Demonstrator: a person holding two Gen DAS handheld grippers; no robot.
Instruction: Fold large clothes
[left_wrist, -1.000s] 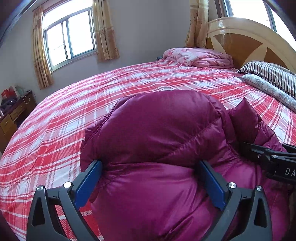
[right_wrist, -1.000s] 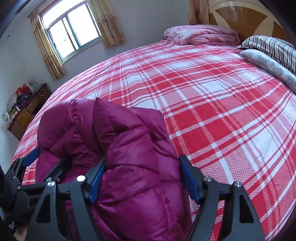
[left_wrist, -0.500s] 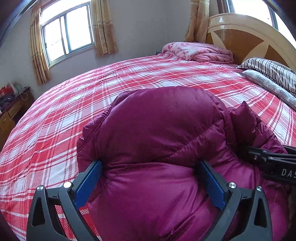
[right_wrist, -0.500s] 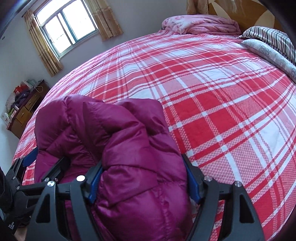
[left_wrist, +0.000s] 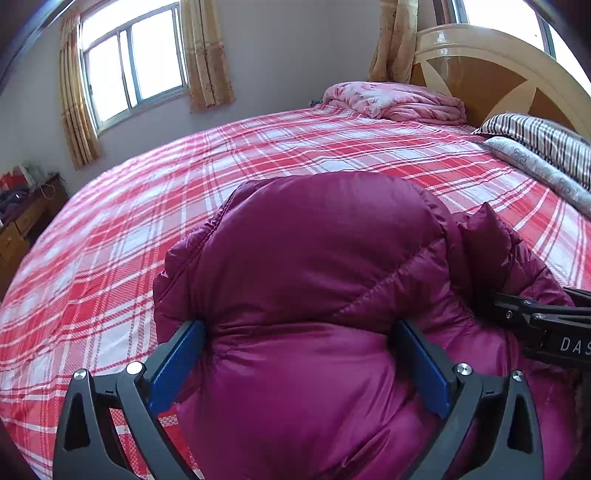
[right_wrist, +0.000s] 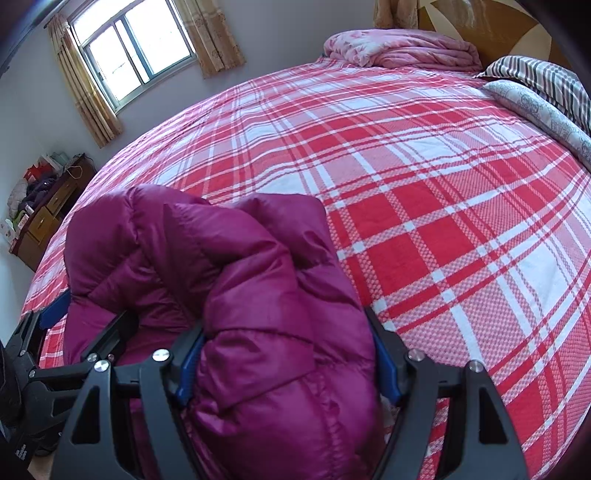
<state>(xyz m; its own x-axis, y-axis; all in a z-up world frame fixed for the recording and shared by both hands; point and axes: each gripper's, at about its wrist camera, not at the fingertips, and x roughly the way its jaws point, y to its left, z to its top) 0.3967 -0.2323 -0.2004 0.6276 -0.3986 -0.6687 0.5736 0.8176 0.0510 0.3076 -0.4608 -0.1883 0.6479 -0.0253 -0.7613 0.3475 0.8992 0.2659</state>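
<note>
A puffy magenta down jacket (left_wrist: 314, 266) lies bunched on the red plaid bed (left_wrist: 147, 229). My left gripper (left_wrist: 299, 354) has its blue-padded jaws wide apart with a thick bulge of the jacket between them, pressing against both pads. My right gripper (right_wrist: 284, 354) likewise straddles a thick fold of the jacket (right_wrist: 258, 295), its pads against the fabric. The right gripper also shows at the right edge of the left wrist view (left_wrist: 535, 317), and the left gripper shows at the left of the right wrist view (right_wrist: 74, 325).
A folded pink quilt (left_wrist: 399, 99) lies by the headboard (left_wrist: 498, 70). Striped and patterned pillows (left_wrist: 546, 147) lie at the right. A wooden dresser (right_wrist: 44, 218) stands beside the bed at left. Bare plaid bed (right_wrist: 443, 184) extends ahead.
Both grippers with the jacket have shifted slightly forward and down over the bed. The jacket bundle looks lower and flatter in the right wrist view. The grips are unchanged.
</note>
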